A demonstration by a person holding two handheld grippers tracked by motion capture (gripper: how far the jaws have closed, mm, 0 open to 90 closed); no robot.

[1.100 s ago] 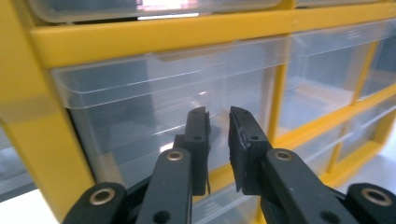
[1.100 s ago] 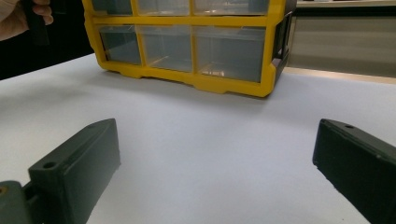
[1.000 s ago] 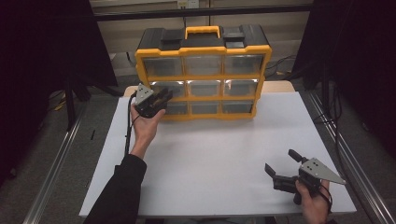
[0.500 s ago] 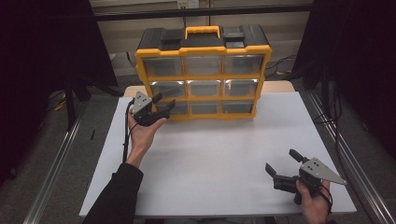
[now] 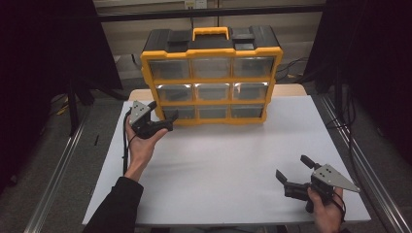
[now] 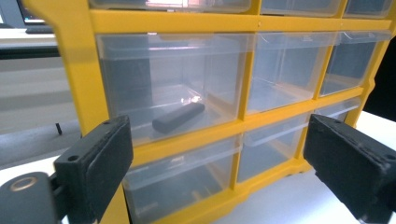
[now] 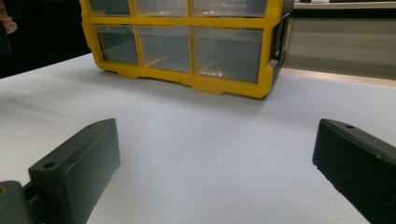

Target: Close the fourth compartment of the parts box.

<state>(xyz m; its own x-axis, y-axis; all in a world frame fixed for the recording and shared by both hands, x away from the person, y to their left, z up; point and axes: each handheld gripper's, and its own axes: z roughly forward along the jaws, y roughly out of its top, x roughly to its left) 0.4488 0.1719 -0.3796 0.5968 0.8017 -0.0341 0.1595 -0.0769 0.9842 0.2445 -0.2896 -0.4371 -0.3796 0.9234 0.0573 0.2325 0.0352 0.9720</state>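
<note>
A yellow and black drawer cabinet point(image 5: 211, 80) with clear drawers stands at the table's far edge, all drawers pushed in. My left gripper point(image 5: 163, 110) is held at its lower left corner, just in front of the drawers. Its jaws have just been opening and stand wide, with nothing between them. In the left gripper view the cabinet front point(image 6: 84, 70) is very close beyond the left gripper point(image 6: 215, 135), and a small black bar point(image 6: 178, 117) lies inside the middle-row left drawer. My right gripper point(image 5: 293, 168) rests open near the front right of the table. It faces the cabinet point(image 7: 187, 46) across bare white tabletop.
The white tabletop point(image 5: 218, 160) stretches between the two hands. Metal rails point(image 5: 53, 179) run along both sides of the table, with dark curtains behind them. A wooden strip point(image 5: 291, 90) and cables lie behind the cabinet.
The left gripper's jaws went from nearly shut to wide open, and the hand drew slightly back from the cabinet front. The right gripper has stayed put.
</note>
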